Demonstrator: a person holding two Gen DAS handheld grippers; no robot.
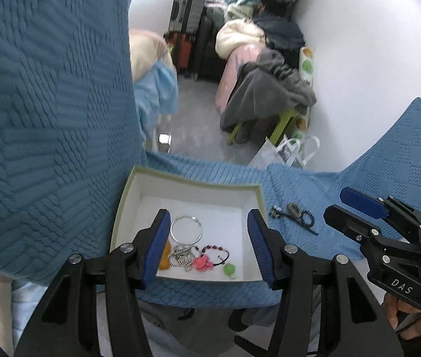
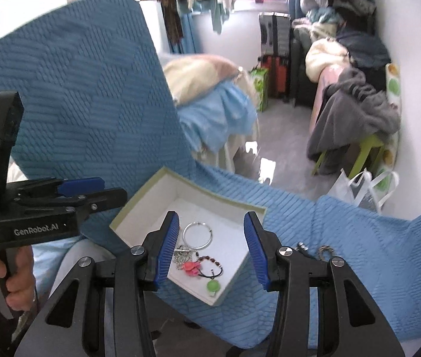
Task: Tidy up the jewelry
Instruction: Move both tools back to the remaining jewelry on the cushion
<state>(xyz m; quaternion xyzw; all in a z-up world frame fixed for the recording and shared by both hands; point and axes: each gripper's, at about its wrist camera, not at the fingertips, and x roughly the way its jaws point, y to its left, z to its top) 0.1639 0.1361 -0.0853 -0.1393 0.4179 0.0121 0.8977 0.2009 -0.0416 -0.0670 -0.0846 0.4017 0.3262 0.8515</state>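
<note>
Left wrist view: my left gripper (image 1: 209,245) hangs above the open box (image 1: 127,196), its blue fingers (image 1: 158,247) spread apart with nothing between them. The box sits on a blue quilted cover (image 1: 314,184) draped over a chair. Inside, at the near end, I see a silver bangle (image 1: 186,228), a ball chain (image 1: 180,258), a pink flower piece (image 1: 201,262), a dark beaded bracelet (image 1: 217,251), a green round charm (image 1: 229,269) and an orange piece (image 1: 164,257) partly hidden behind the left finger. Just right of the box, on the cover, lie two dark beaded pieces (image 1: 296,212), outside it. My right gripper (image 1: 356,205) shows at the right edge, held in a hand (image 1: 403,312). In the right wrist view, the right gripper (image 2: 212,248) also hangs over the box (image 2: 139,205), fingers (image 2: 167,250) parted and holding nothing, with the bangle (image 2: 197,235) and green charm (image 2: 213,286) below. The left gripper (image 2: 106,189) is at the left, gripped by a hand (image 2: 5,270).
</note>
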